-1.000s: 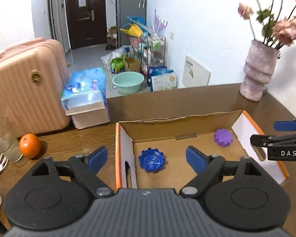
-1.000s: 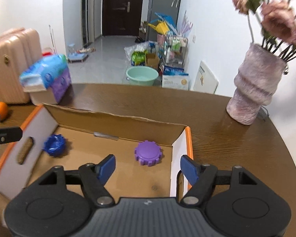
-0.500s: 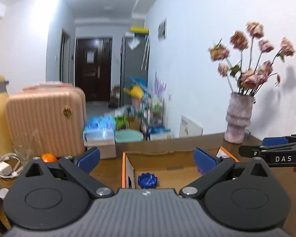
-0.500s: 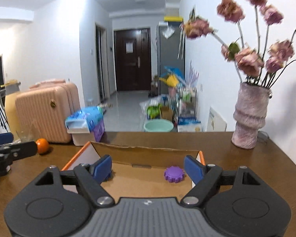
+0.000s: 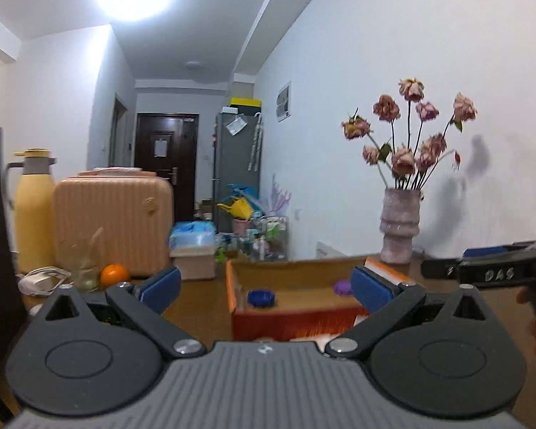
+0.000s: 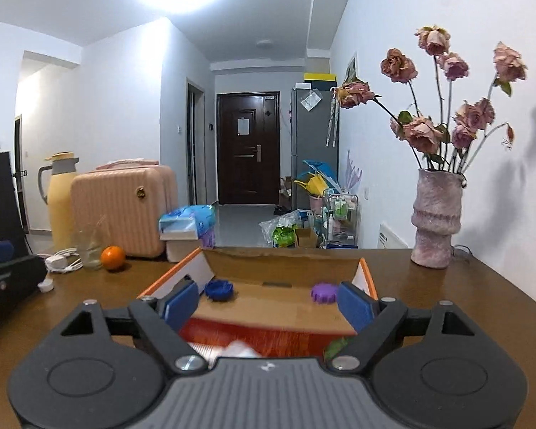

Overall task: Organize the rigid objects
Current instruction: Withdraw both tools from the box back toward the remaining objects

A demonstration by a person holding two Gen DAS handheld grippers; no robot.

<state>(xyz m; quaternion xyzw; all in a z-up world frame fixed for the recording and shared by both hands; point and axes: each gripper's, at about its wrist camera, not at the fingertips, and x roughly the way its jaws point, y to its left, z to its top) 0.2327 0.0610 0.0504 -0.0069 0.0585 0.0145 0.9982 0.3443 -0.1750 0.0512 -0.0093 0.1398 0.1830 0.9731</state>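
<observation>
A: Looking over the cardboard box (image 6: 286,309), I see both pieces lying on its floor: the blue toothed cap (image 6: 219,289) near the left wall, the purple toothed cap (image 6: 324,292) near the right wall, well apart from each other.

B: And the tongs?

A: The left gripper (image 5: 264,287) stands spread wide with nothing between its blue pads (image 5: 159,289). The right gripper (image 6: 268,304) has its jaws opening, and nothing is between them either. Both sit near the box's orange front edge, pointing almost level.

B: So what is the step, do you reckon?

A: My guess is both pieces are already placed and the hands are clear of the box. If more items remain, I can't see them; something white and something green blur just under the right gripper.

B: Advice, then?

A: Keep the jaws wide and well above the front wall so a fingertip doesn't catch the rim and drag the light box across the wooden table (image 6: 446,296). Watch the vase of dried roses (image 6: 435,221) on the right, and the glass (image 6: 89,246) and orange (image 6: 113,257) on the left.
</observation>
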